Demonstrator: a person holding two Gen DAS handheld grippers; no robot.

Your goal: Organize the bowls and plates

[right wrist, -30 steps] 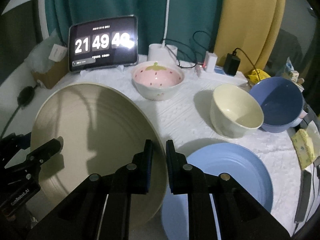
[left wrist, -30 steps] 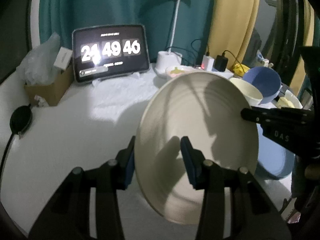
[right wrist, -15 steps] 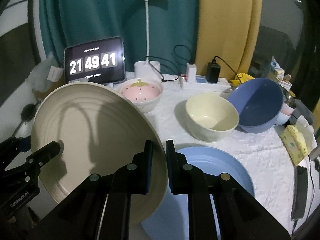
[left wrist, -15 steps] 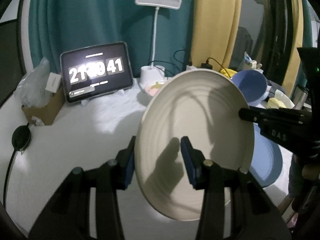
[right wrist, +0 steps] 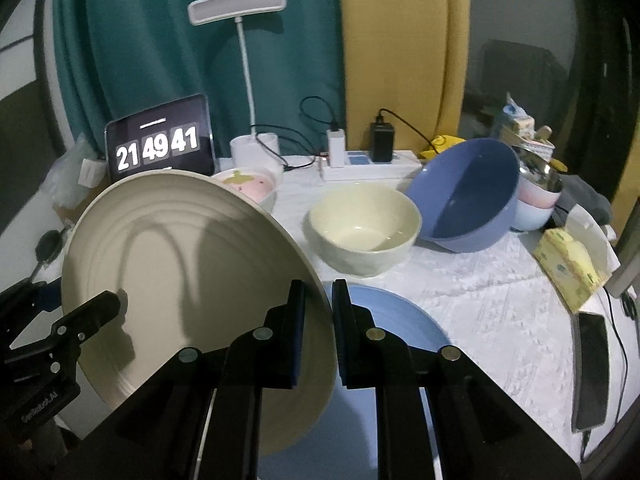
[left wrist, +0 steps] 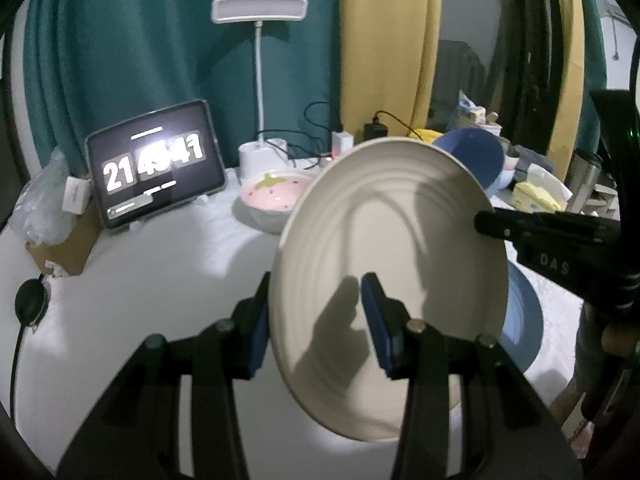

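A white-clothed table (right wrist: 480, 300) holds a blue plate (right wrist: 400, 328), a cream bowl (right wrist: 364, 228) and a tilted blue bowl (right wrist: 468, 196). Above the blue plate, a large cream plate (right wrist: 188, 268) hangs tilted in the air, its opposite rims pinched by the left gripper (left wrist: 316, 316) and right gripper (right wrist: 318, 312). The step appears to be stacking; next, level it and lower it onto the blue plate.

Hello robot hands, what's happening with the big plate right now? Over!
Left gripper and right gripper both shut on cream plate, lifted and tilted. Blue plate flat on table below. Cream bowl close behind.
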